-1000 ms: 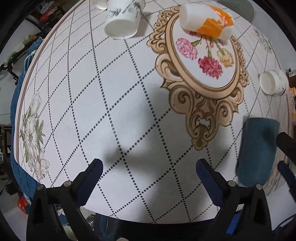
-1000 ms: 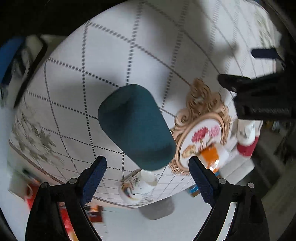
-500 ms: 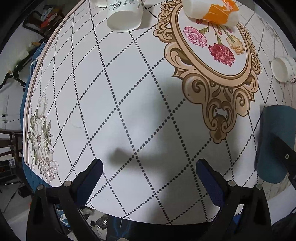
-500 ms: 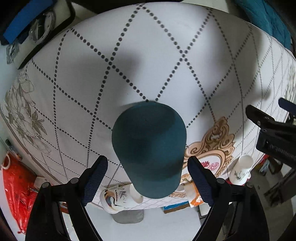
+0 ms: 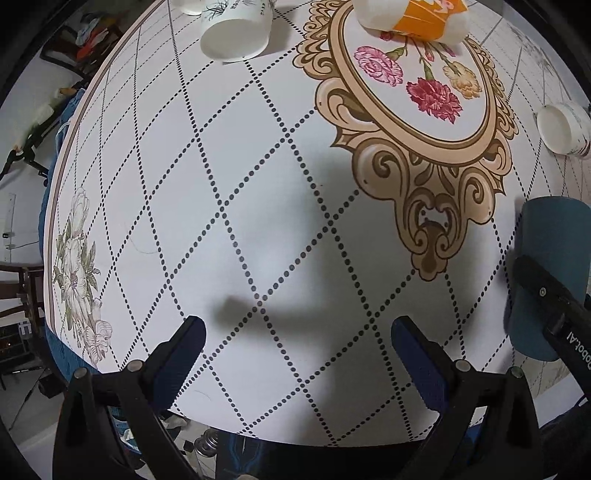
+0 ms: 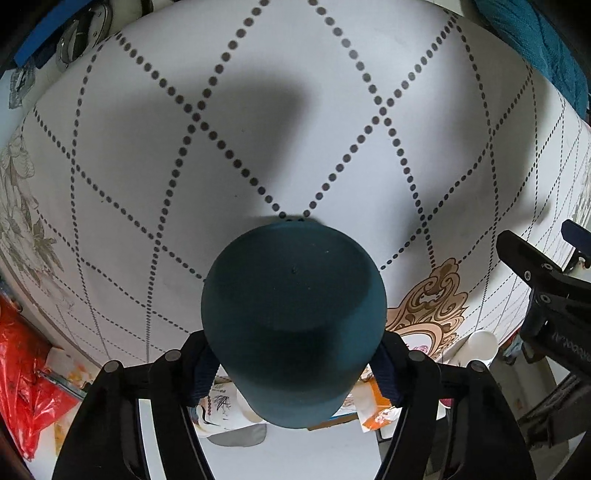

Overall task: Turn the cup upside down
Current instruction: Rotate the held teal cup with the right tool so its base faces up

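Note:
A dark teal cup (image 6: pixel 293 325) fills the lower middle of the right wrist view, its flat base toward the camera. My right gripper (image 6: pixel 295 369) is shut on the cup, blue pads pressed on both sides, holding it over the white patterned table (image 6: pixel 295 110). In the left wrist view the same cup (image 5: pixel 550 258) shows at the right edge with the right gripper's finger across it. My left gripper (image 5: pixel 297 362) is open and empty above the table's near part.
On the table's far side lie a white floral cup (image 5: pixel 236 29) on its side, a white and orange cup (image 5: pixel 413 18), and a small white tub (image 5: pixel 563 127) at right. The table edge (image 5: pixel 51 206) curves along the left. Red bags (image 6: pixel 26 384) lie beyond the table.
My right gripper closed in on the teal cup and now grips it; the cup has turned from tilted to base-up toward the camera. The left gripper stayed open, shifting slightly.

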Tool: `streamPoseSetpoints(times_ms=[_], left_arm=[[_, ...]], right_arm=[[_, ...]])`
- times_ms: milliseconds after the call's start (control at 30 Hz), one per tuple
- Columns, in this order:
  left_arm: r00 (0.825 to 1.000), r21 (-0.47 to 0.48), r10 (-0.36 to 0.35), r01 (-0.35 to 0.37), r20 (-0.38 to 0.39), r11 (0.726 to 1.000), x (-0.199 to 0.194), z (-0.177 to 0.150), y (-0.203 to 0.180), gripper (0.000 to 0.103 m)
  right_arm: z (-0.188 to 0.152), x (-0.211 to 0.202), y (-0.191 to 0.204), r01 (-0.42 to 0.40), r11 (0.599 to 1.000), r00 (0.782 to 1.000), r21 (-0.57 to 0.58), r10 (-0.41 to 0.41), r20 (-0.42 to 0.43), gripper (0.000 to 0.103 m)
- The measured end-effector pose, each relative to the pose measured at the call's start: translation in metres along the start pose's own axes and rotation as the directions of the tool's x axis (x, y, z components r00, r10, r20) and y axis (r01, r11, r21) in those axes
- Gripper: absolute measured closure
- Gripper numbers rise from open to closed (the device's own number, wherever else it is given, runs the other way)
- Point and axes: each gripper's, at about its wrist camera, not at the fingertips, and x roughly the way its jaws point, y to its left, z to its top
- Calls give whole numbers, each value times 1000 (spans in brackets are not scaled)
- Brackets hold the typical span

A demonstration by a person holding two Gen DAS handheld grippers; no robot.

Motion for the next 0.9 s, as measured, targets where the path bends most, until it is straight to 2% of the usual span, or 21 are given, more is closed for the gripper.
streamPoseSetpoints(times_ms=[400, 533, 633, 733, 800, 900], left_arm=[[1000, -18, 13, -13, 7, 1000, -7, -3, 6, 0], [1000, -26, 17, -17, 11, 1000, -10, -2, 6, 0], [1000, -35, 20, -20, 12, 999, -12, -3, 10, 0], [1000, -48, 20, -20, 12, 999, -14, -5, 16, 0], [1000, -58, 19, -19, 13, 998, -15, -6, 21, 0], [1000, -79, 16, -15, 12, 997, -16, -7, 29, 0]], right_arm=[[5, -9, 8, 0, 1000, 1000, 22, 0, 5, 32], [5, -11, 0, -24, 997, 1000, 72, 22, 16, 32], [4, -14, -12, -79, 985, 997, 152, 76, 29, 32], [1, -15, -27, -157, 952, 988, 264, 150, 48, 32], [-5, -14, -40, -227, 904, 974, 362, 215, 74, 32], [-20, -9, -58, -336, 797, 940, 502, 316, 128, 32]])
